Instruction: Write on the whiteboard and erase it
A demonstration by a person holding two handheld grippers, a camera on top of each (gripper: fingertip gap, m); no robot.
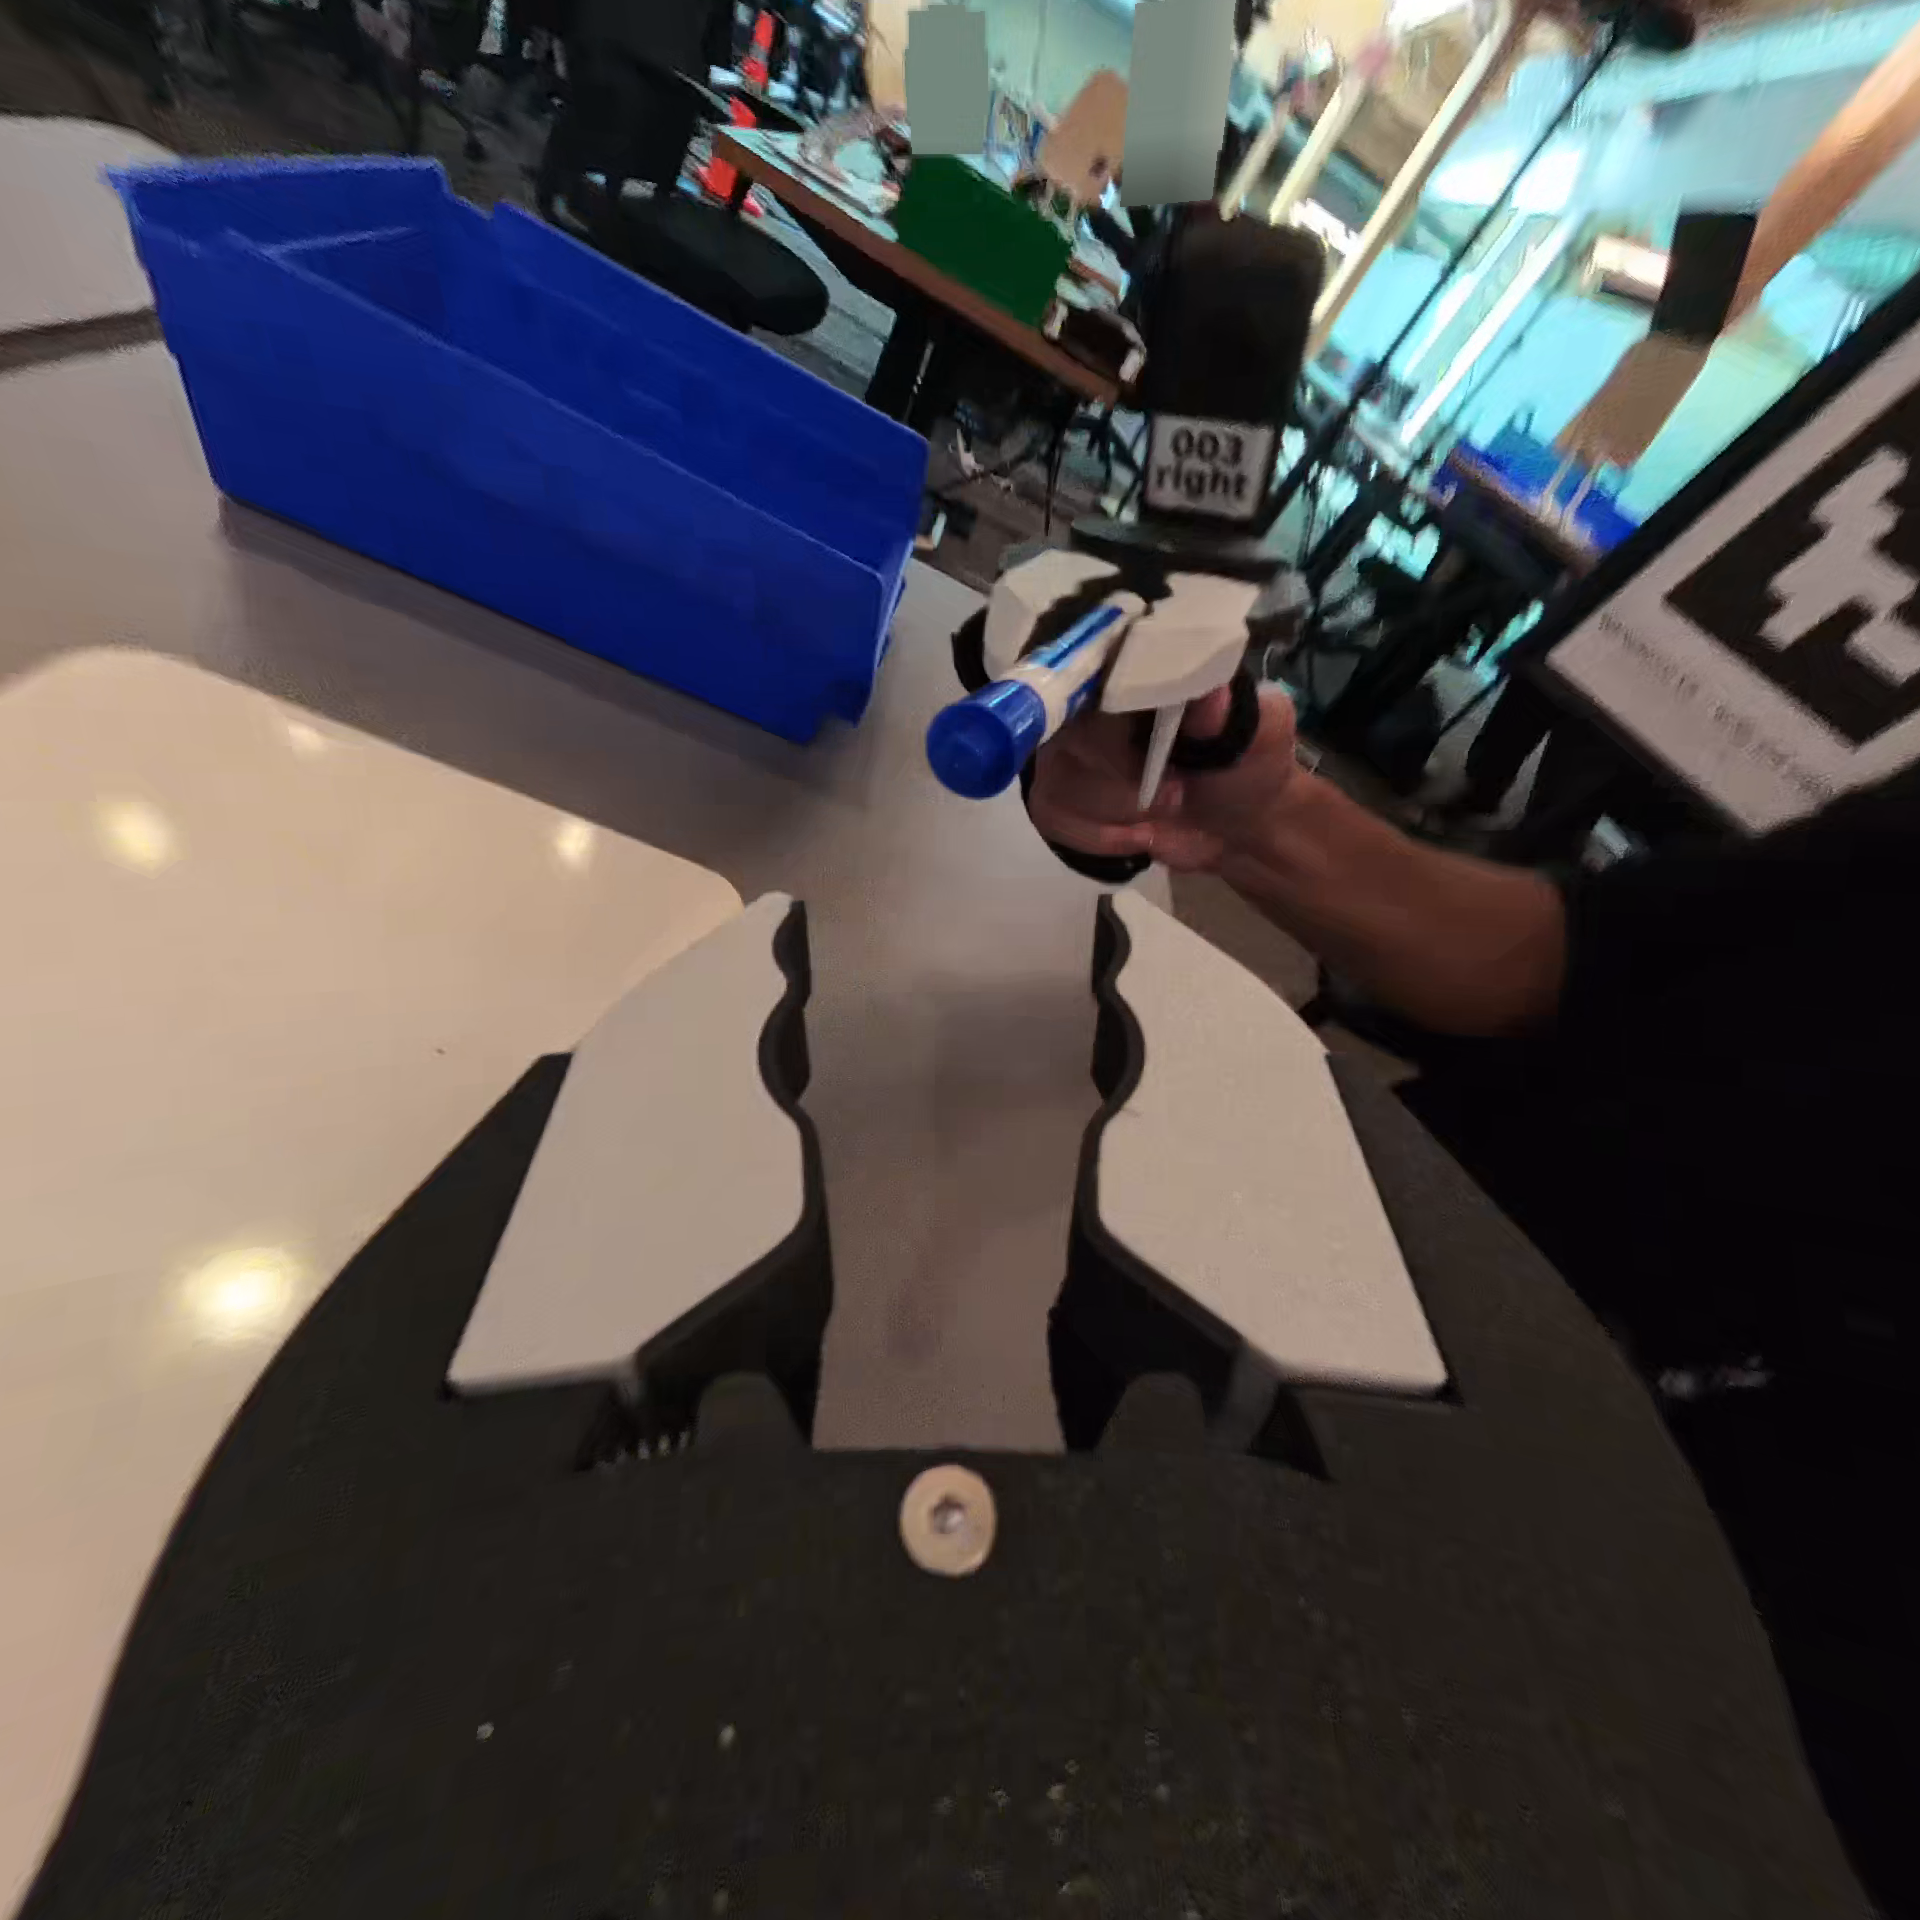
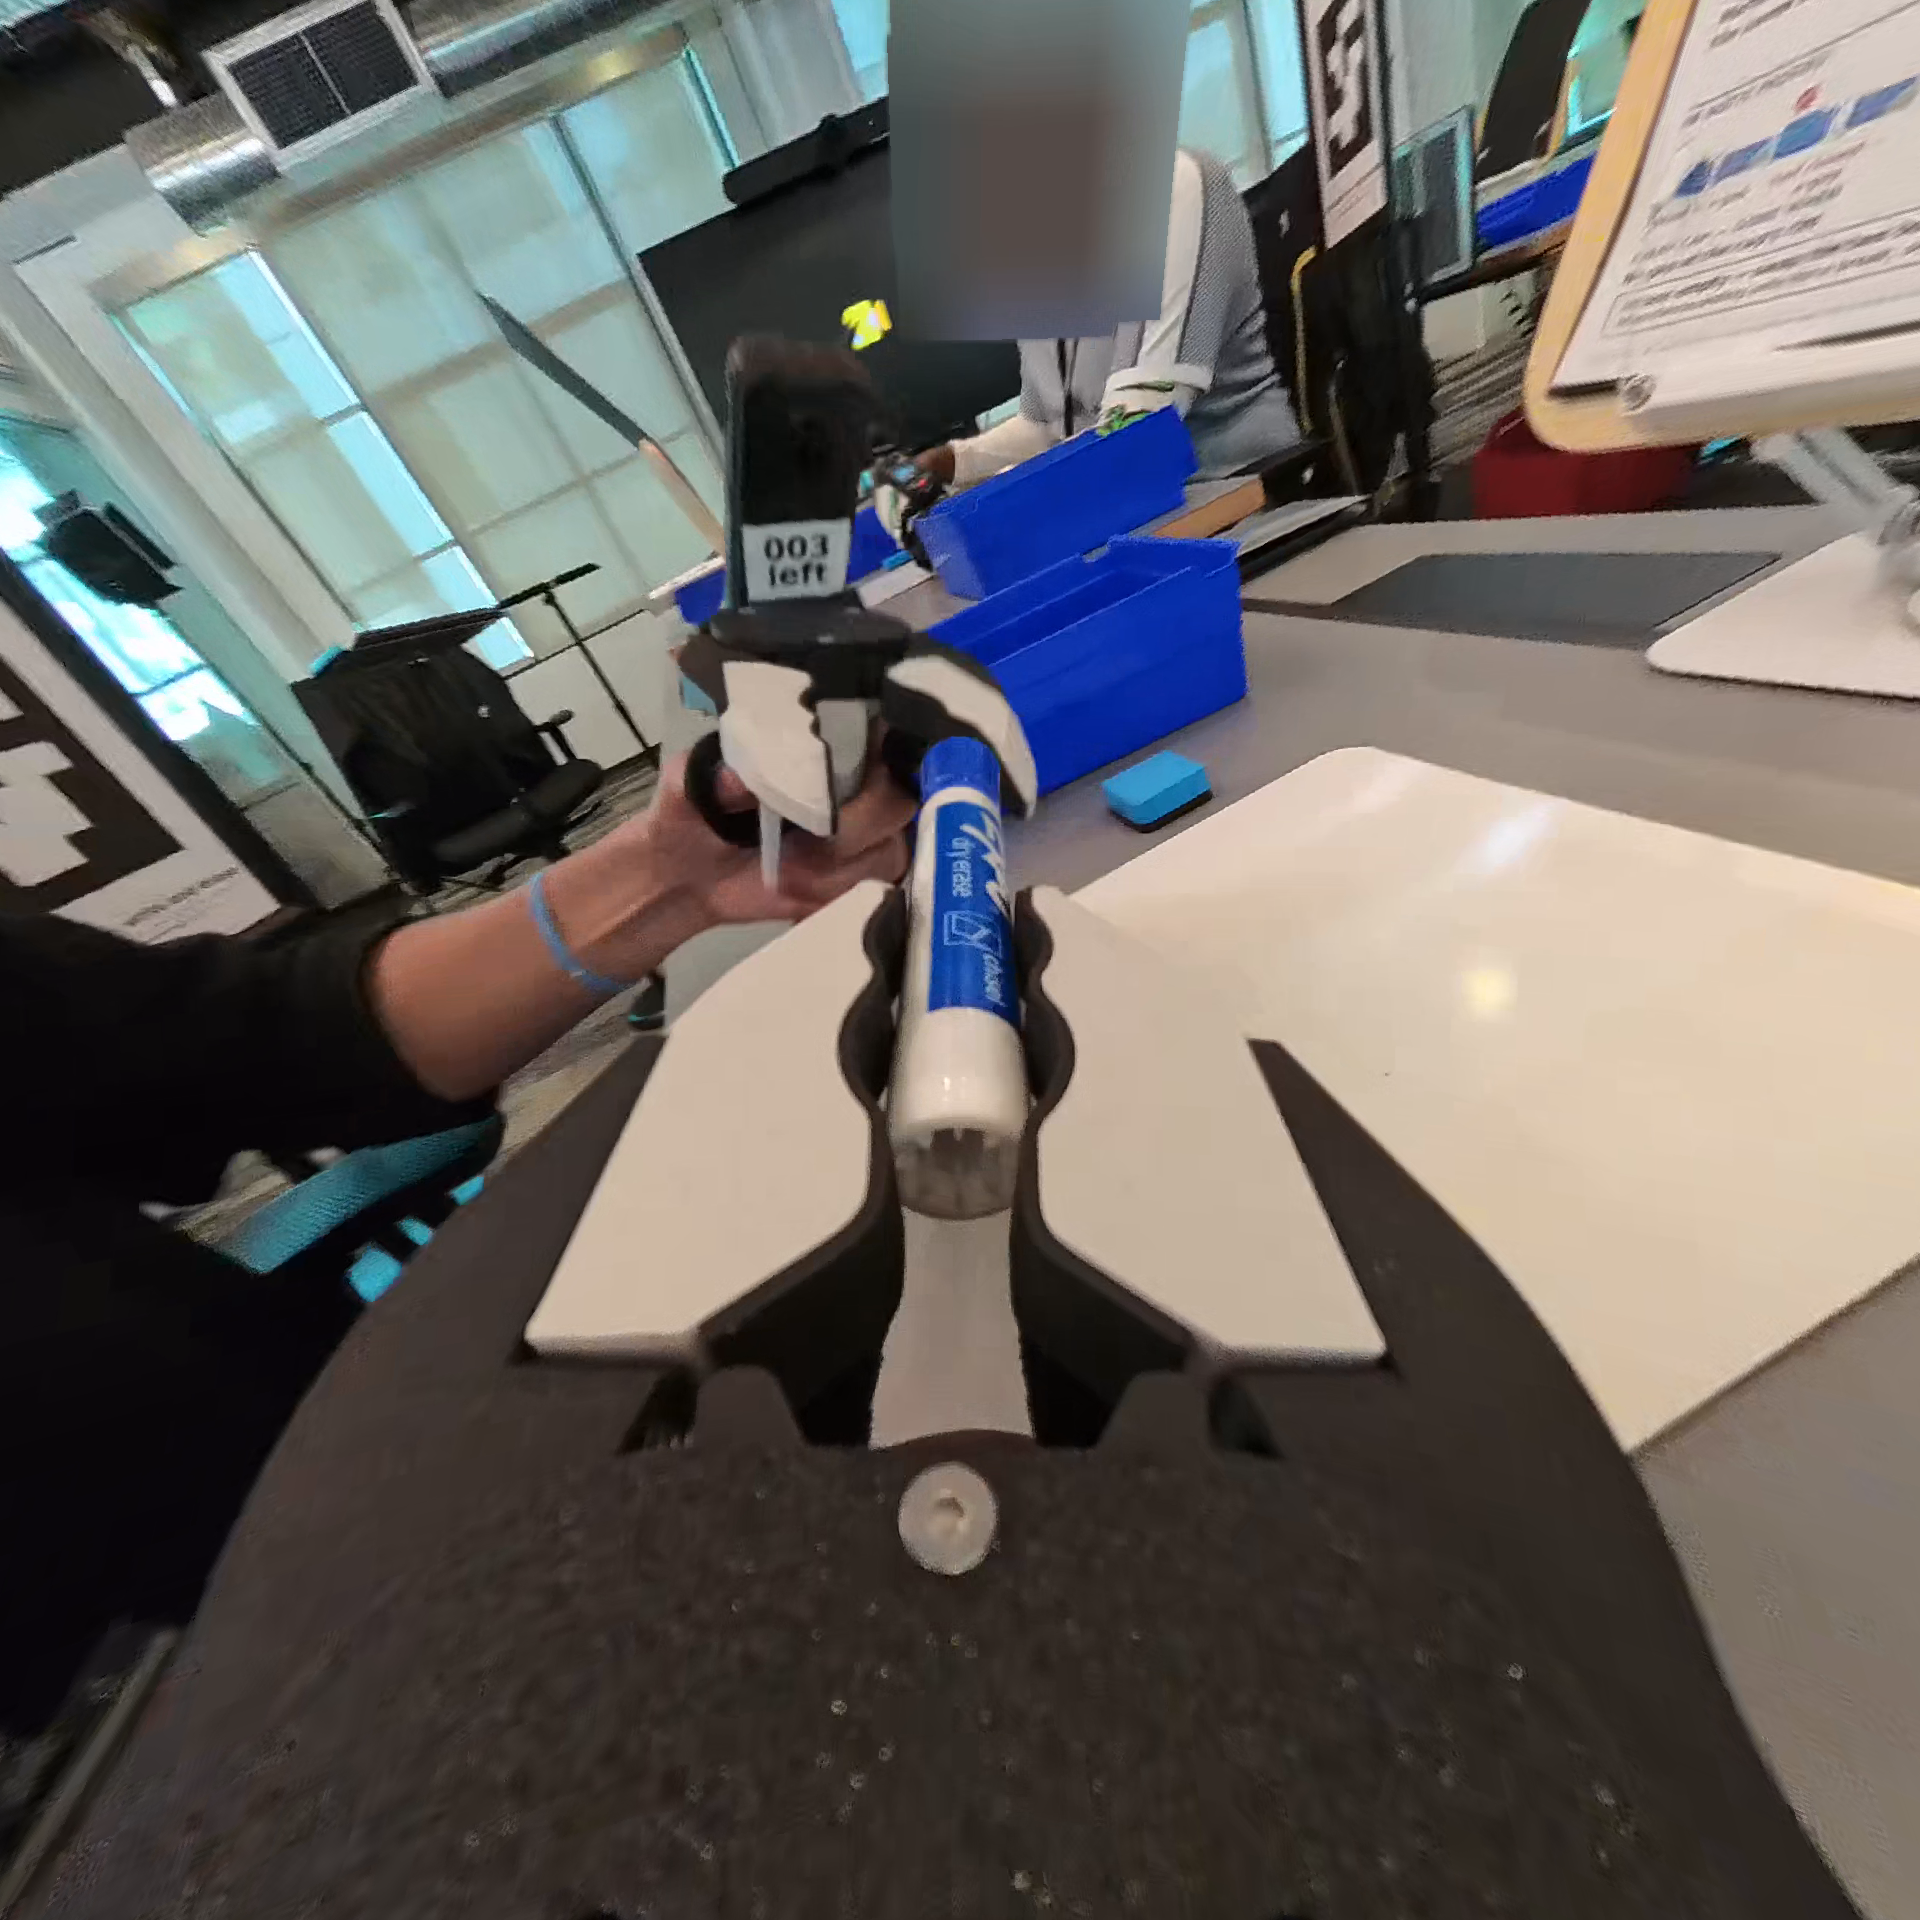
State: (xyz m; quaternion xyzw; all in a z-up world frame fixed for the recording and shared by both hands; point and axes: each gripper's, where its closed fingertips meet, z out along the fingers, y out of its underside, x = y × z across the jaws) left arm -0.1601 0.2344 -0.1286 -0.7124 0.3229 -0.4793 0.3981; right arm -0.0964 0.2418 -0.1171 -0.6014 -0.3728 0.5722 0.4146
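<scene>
Right claw (image 2: 954, 935) is clamped on the marker (image 2: 956, 935): white plastic barrel w/ blue label, blue cap pointing fwd, butt end toward the cam, seated in the scalloped black pads between the flat white finger plates. Same marker in left wrist view (image 1: 1013, 696), cap sticking out past the right claw (image 1: 1117, 634), person's hand (image 1: 1132, 790) on the black handle below. Left claw (image 1: 948, 914) is spread, nothing between the fingers, wavy black rubber-ish inner pads, grey worktop (image 1: 945, 1091) visible through the gap. From right wrist view the left claw (image 2: 857, 748) hovers apart, just beyond the marker cap; touching or not, can't tell. The other hand (image 2: 790, 842) holds it, blue band on the wrist. Whiteboard (image 2: 1455, 1039) lies flat on the worktop, glossy white, rounded corners, ceiling lights reflecting, no marks visible; its corner also in left wrist view (image 1: 312, 935). Eraser (image 2: 1156, 790), blue top on a black base, rounded block, sits on the worktop just past the whiteboard's far edge, beside a blue plastic bin (image 2: 1122, 665). Bin is open-topped, rectangular, matte (image 1: 520, 436). Worktop is smooth matte grey. White monitor stand (image 2: 1808, 634) far right. Room: open office/lab, big glass windows, more blue bins on the next desk, black-and-white fiducial boards, office chair, background motion-blurred.
</scene>
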